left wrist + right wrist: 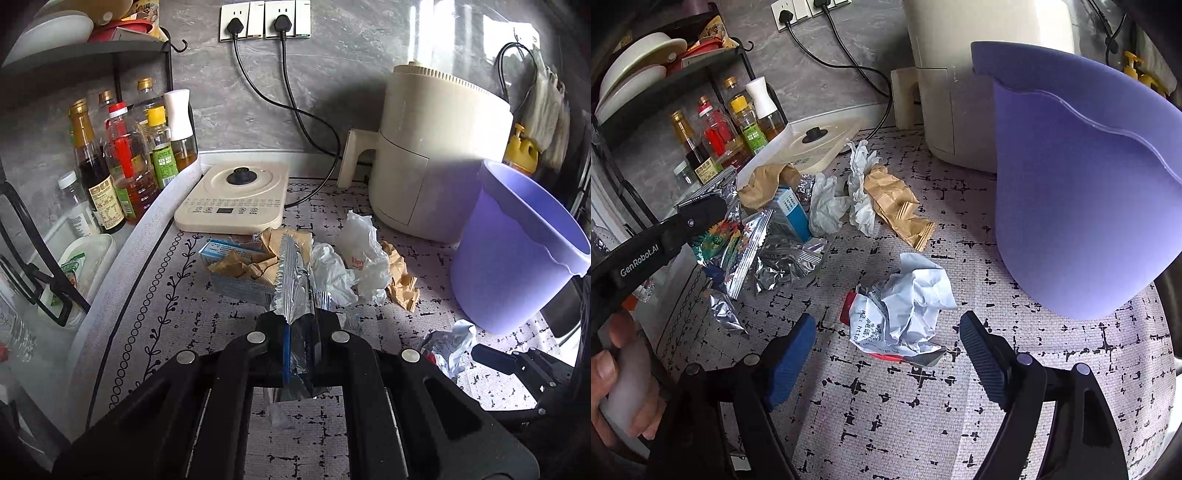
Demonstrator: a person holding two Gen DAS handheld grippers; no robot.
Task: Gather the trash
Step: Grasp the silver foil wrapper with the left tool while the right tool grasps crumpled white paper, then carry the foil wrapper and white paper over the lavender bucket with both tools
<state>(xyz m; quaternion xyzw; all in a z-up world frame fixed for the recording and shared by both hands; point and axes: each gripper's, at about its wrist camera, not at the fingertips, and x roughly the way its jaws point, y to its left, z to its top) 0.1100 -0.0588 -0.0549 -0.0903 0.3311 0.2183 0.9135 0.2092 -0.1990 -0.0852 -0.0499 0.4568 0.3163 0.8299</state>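
A cream air fryer (439, 155) stands far right on the patterned surface (207, 332), with a purple bucket (517, 251) just beside it, nearer. A heap of brown paper and white tissue (354, 258) lies mid-surface. The left tool (301, 325) is clamped narrow on a silver foil wrapper (291, 280). The right tool (886, 354) gapes wide around a crumpled white wrapper (905, 314), not touching it.

A silver foil wrapper (291, 280) stood pinched upright above crumpled white tissues (364, 254), brown paper bags (400, 277) and a blue carton (236, 273), near a crumpled printed wrapper (905, 314) and a tilted purple bucket (517, 251).
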